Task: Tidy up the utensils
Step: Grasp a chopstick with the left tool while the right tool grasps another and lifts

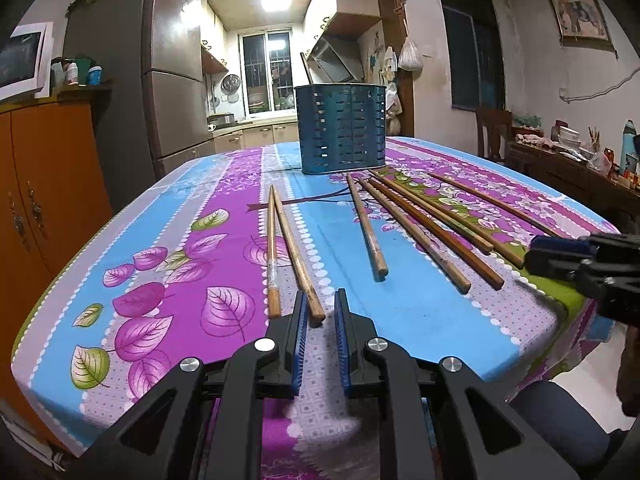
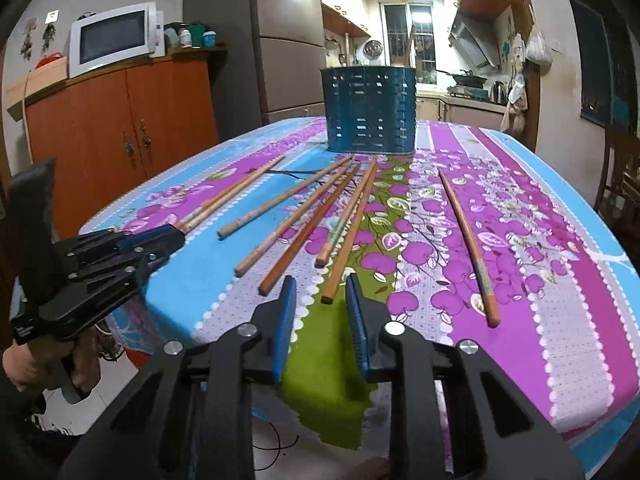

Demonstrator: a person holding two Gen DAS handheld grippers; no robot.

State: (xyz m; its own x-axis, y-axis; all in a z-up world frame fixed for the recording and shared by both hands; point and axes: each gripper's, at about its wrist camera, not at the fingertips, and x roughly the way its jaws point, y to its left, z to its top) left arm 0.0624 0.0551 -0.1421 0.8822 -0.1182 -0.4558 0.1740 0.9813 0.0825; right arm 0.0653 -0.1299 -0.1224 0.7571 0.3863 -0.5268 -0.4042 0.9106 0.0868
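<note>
The left gripper [image 1: 320, 304] has narrowed its jaws around the near tip of a chopstick [image 1: 298, 250], low in the frame; whether the pads press it is unclear. The right gripper [image 2: 321, 290] stands slightly parted, empty, just short of another chopstick [image 2: 349, 236]. The blue holder [image 1: 342, 128] stands upper centre (contents hidden).

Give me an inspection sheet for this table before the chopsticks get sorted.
Surface: flowered tablecloth, flat.
Job's things: chopsticks lying loose; blue slotted holder upright behind them.
Clutter: nothing seen on the table.
Grippers: left gripper jaws narrow around one chopstick's end, gap visible; right gripper jaws open, just short of another.
Cables: thin wire on the floor.
Surroundings: fridge, microwave on orange cabinet.
</note>
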